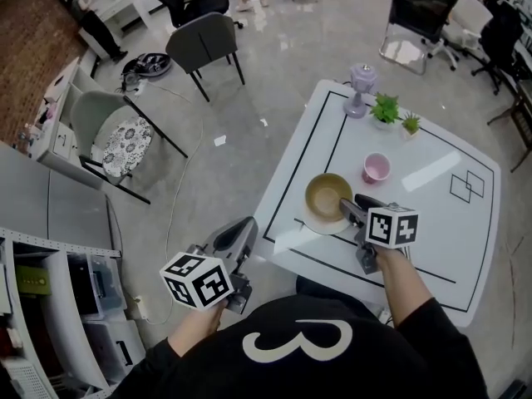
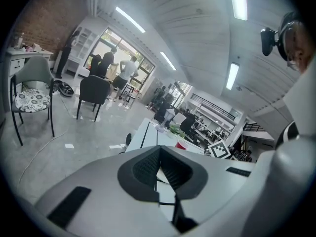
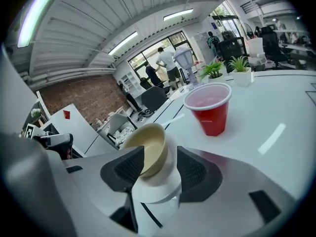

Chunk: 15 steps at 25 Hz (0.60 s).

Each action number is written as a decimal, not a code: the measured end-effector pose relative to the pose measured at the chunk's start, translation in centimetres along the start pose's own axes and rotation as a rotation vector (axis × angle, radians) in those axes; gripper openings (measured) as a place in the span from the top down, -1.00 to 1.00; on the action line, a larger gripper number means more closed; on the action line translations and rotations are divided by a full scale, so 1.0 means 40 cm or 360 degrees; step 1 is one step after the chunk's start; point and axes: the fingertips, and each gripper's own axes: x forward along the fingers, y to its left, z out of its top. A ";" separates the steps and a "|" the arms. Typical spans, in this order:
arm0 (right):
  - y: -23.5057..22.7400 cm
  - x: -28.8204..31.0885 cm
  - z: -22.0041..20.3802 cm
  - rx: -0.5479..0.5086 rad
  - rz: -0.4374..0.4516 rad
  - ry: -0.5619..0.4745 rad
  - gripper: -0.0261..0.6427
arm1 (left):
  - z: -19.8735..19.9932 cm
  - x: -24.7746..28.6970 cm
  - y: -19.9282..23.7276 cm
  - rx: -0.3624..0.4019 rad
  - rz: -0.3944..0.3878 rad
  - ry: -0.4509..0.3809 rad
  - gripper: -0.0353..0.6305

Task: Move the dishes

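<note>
A tan bowl sits in a white dish near the left edge of the white table. My right gripper is shut on their near rim. In the right gripper view the bowl and the dish fill the gap between the jaws of the right gripper, and the bowl tips left. A pink-red cup stands just beyond. My left gripper hangs off the table's left corner, shut and holding nothing.
Two small potted plants and a purple stand occupy the table's far corner. Left of the table are a grey chair and a chair with a flowered cushion. Shelves stand at the near left.
</note>
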 end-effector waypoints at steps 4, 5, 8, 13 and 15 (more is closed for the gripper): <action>-0.002 0.011 -0.003 0.0102 -0.0012 -0.0016 0.44 | -0.002 -0.012 0.007 -0.0006 0.0015 -0.0004 0.89; -0.002 0.013 -0.002 0.0138 -0.0012 -0.0023 0.48 | -0.003 -0.014 0.008 -0.0007 0.0017 -0.0005 0.89; -0.009 0.015 0.002 0.0222 -0.0026 -0.0057 0.59 | -0.007 -0.019 0.010 -0.0008 0.0025 -0.0003 0.89; -0.017 0.009 0.016 0.0250 -0.0073 -0.0100 0.81 | -0.009 -0.026 0.014 -0.0011 0.0049 0.0004 0.89; -0.018 0.007 0.018 0.0245 -0.0087 -0.0102 0.88 | -0.007 -0.028 0.013 -0.0012 0.0047 0.0002 0.89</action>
